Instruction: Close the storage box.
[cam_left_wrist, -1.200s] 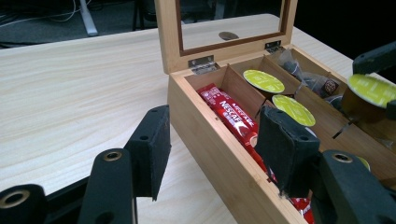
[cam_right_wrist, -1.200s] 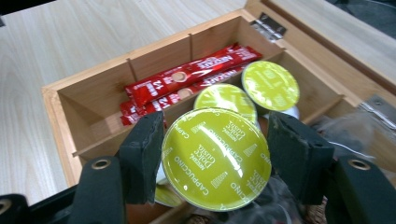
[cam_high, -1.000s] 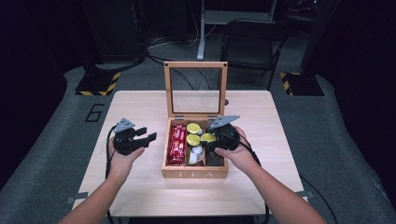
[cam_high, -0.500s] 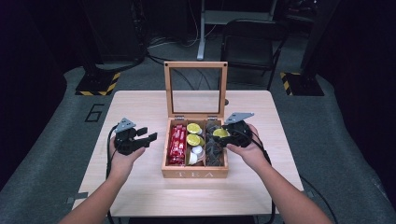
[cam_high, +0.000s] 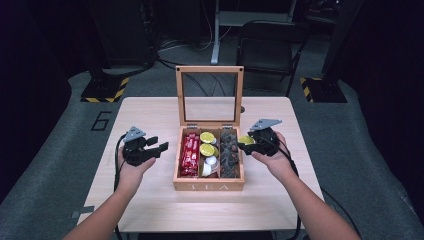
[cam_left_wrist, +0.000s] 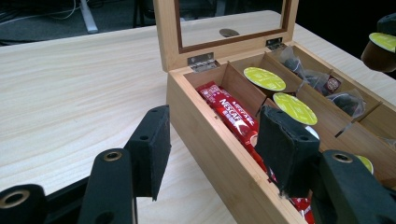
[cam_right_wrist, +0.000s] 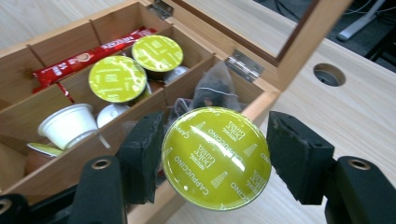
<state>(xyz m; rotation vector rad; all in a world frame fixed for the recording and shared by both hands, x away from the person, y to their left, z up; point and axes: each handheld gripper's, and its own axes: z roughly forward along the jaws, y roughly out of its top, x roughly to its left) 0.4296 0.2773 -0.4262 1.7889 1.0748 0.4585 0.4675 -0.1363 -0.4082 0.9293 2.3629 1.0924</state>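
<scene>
The high view is looking forward and down from above the person's side, taking in the whole table (cam_high: 150, 200) from a distance. The left gripper view is riding low and close, facing the wooden box (cam_left_wrist: 219, 140) from its left side. The right gripper view is looking down closely into that box (cam_right_wrist: 42, 172). All three are sharing its compartments.
</scene>
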